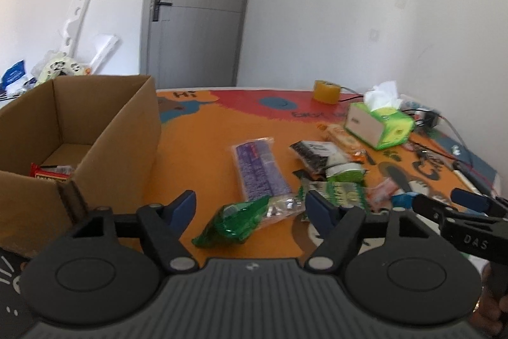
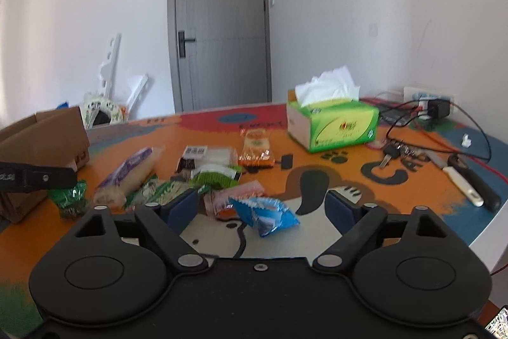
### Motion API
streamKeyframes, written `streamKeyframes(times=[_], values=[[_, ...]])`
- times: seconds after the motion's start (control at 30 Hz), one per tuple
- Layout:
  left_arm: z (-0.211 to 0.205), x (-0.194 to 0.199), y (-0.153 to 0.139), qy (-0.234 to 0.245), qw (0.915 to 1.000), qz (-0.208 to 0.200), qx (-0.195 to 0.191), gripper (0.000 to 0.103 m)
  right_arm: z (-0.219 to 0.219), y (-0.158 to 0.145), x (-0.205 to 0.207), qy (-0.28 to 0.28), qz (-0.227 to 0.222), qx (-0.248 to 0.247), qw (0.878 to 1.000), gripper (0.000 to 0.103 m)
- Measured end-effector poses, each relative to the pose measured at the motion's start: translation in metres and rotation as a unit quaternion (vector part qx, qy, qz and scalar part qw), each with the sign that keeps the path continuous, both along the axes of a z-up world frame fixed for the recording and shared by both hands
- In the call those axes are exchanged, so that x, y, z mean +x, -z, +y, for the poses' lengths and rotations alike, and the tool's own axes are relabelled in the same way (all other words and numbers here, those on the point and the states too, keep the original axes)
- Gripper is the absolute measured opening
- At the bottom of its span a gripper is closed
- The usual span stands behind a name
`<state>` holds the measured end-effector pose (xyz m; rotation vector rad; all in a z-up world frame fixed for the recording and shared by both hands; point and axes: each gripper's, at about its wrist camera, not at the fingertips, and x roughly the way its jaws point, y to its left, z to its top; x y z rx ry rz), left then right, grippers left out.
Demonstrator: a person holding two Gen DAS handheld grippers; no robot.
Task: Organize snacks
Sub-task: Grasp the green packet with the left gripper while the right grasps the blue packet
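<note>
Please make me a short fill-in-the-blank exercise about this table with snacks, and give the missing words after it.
1. The cardboard box already holds a snack with a ____ wrapper.
2. Between the fingers of the right gripper lies a ____ snack packet.
3. The tissue box is mostly ____.
4. Both grippers, also the left gripper, are ____.

Missing words: red; blue; green; open

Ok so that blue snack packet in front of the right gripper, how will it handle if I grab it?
The blue packet looks crinkled and puffy, so probably light and floppy. Its glossy film may slip between the open right gripper pads.
</note>
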<state>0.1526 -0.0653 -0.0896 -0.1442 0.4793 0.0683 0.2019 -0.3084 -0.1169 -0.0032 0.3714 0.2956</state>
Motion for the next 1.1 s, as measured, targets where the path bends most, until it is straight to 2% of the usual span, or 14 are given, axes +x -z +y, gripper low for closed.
streamKeyframes(times=[0.13,0.33,0.43,0.5,0.57,0.77,1.0,1.1], values=[[0.001,0.008,0.007,-0.011,0.9997,0.021,0.000,0.066,0.006,0.001,0.009,-0.004,0.028,-0.006,1.000,0.081],[0.004,0.016,0.016,-0.014,0.9992,0.038,0.000,0.061,0.016,0.003,0.025,0.005,0.047,-0.034,0.998,0.078],[0.008,0.020,0.022,-0.018,0.9984,0.052,-0.010,0.054,0.016,0.004,0.034,0.001,0.071,-0.030,0.997,0.060],[0.012,0.022,0.024,-0.020,0.9978,0.059,-0.022,0.040,0.017,0.006,0.038,0.003,0.086,-0.036,0.996,0.050],[0.015,0.022,0.024,-0.024,0.9977,0.057,-0.028,0.034,0.020,0.007,0.039,0.004,0.087,-0.041,0.995,0.039],[0.012,0.013,0.019,-0.021,0.9986,0.040,-0.027,0.031,0.020,0.006,0.031,-0.004,0.077,-0.033,0.996,0.036],[0.010,0.003,0.007,-0.016,0.9987,0.005,-0.049,0.031,0.021,-0.003,0.016,0.000,0.047,0.004,0.999,0.036],[0.011,-0.002,0.000,-0.015,0.9985,-0.006,-0.052,0.031,0.027,-0.008,0.011,-0.014,0.036,0.009,0.999,0.036]])
